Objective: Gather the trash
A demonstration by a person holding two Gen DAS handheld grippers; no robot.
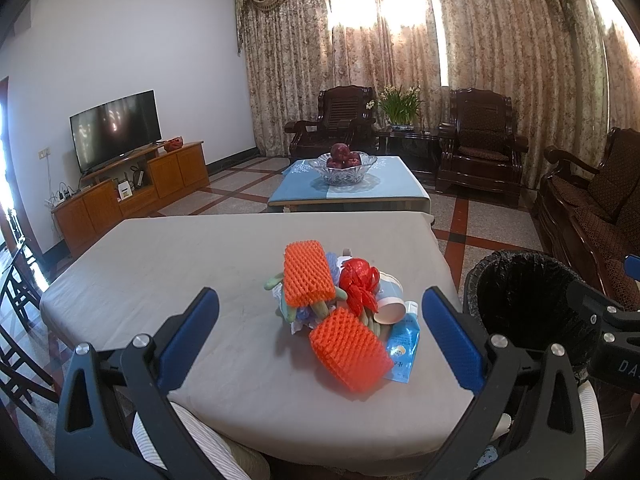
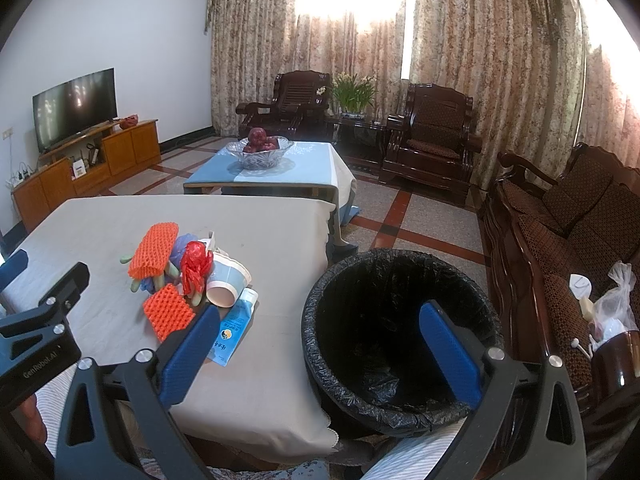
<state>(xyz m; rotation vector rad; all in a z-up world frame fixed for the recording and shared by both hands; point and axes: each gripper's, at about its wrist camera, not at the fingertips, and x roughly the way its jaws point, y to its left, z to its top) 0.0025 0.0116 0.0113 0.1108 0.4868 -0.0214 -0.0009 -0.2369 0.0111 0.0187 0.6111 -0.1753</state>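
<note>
The trash pile (image 1: 340, 304) lay on the bench (image 1: 160, 264), just left of the lined bin (image 2: 400, 336) standing on the floor beside it. The left tongs (image 1: 320, 328) hung spread wide and empty, framing the pile dead ahead; the right tongs (image 2: 320, 352), likewise spread and empty, hovered at the bin's near rim, the pile off to their left. The left tongs were judged nearer. The closest piece, an orange foam net (image 1: 350, 348), ran its long axis from the pile's centre slantwise toward the bin, a blue tube (image 1: 402, 344) touching its bin-side edge.
</note>
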